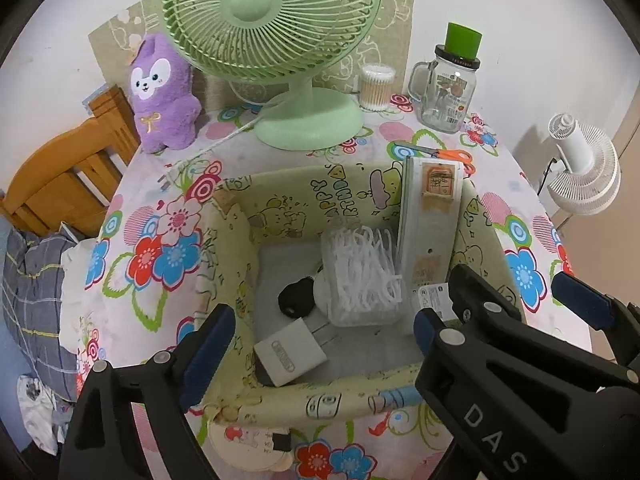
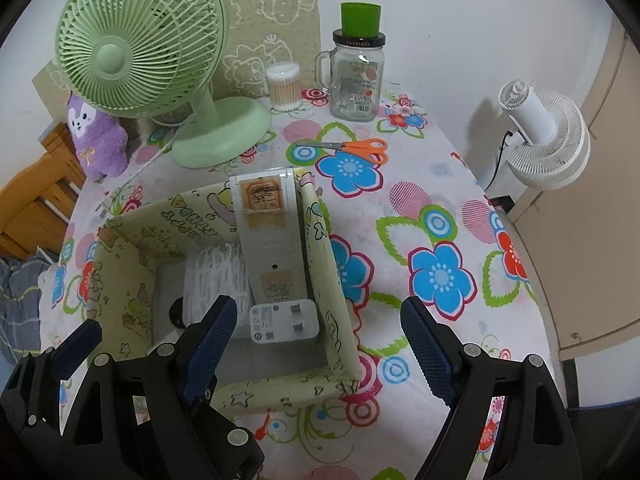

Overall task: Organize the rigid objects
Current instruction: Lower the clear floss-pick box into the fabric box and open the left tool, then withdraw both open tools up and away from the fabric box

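Observation:
A pale green fabric storage box [image 1: 280, 196] [image 2: 132, 224] stands on the floral tablecloth. Inside it lie a white charger block [image 1: 290, 356], a black and white round item [image 1: 298, 300], a clear tub of white floss picks [image 1: 360, 276] [image 2: 212, 276], a white plug adapter [image 2: 284, 320] and a long white power strip [image 1: 430, 216] [image 2: 268, 232] leaning on the right wall. My left gripper [image 1: 320, 340] is open and empty above the box's near side. My right gripper [image 2: 316, 340] is open and empty above the box's near right corner; its fingers [image 1: 584, 304] also show in the left wrist view.
Behind the box stand a green desk fan [image 1: 280, 40] [image 2: 160, 60], a purple plush [image 1: 164, 92] [image 2: 100, 140], a cotton swab tub [image 1: 376, 86] [image 2: 284, 86] and a glass mug jar with a green cap [image 1: 448, 88] [image 2: 356, 76]. Orange scissors [image 1: 440, 156] [image 2: 352, 148] lie beside it. A white floor fan [image 2: 548, 140] stands right.

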A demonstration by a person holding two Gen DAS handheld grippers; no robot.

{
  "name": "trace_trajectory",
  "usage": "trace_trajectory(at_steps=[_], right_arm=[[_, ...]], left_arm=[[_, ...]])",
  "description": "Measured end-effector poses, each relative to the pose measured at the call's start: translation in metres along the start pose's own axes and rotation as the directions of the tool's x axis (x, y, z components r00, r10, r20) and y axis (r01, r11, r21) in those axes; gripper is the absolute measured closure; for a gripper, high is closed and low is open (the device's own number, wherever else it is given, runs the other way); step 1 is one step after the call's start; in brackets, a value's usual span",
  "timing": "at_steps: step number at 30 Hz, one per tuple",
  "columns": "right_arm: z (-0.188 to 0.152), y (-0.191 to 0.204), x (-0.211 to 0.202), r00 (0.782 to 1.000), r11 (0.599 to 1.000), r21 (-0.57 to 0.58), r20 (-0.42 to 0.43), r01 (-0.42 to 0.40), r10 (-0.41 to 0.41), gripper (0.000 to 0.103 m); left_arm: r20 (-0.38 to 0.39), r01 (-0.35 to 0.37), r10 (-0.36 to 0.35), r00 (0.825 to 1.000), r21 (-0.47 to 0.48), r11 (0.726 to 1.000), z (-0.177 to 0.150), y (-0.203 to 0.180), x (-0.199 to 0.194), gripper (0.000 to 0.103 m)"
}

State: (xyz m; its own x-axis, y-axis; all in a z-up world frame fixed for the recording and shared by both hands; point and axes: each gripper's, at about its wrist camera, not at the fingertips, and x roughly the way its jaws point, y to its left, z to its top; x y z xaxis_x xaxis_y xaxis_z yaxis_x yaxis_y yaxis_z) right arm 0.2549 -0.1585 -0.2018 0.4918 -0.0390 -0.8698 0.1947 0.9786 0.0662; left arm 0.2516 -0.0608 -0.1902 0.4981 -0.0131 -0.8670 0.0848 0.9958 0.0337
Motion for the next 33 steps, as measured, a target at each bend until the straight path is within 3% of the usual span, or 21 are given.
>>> trace_trajectory(at_steps=[33], right_arm=[[-0.044, 0.016, -0.093, 0.993, 0.997, -0.057, 0.101, -0.048, 0.054, 0.014]], left_arm=[[0.087, 0.007, -0.003, 0.996, -0.054, 0.999, -0.047, 0.022, -0.09, 0.006]])
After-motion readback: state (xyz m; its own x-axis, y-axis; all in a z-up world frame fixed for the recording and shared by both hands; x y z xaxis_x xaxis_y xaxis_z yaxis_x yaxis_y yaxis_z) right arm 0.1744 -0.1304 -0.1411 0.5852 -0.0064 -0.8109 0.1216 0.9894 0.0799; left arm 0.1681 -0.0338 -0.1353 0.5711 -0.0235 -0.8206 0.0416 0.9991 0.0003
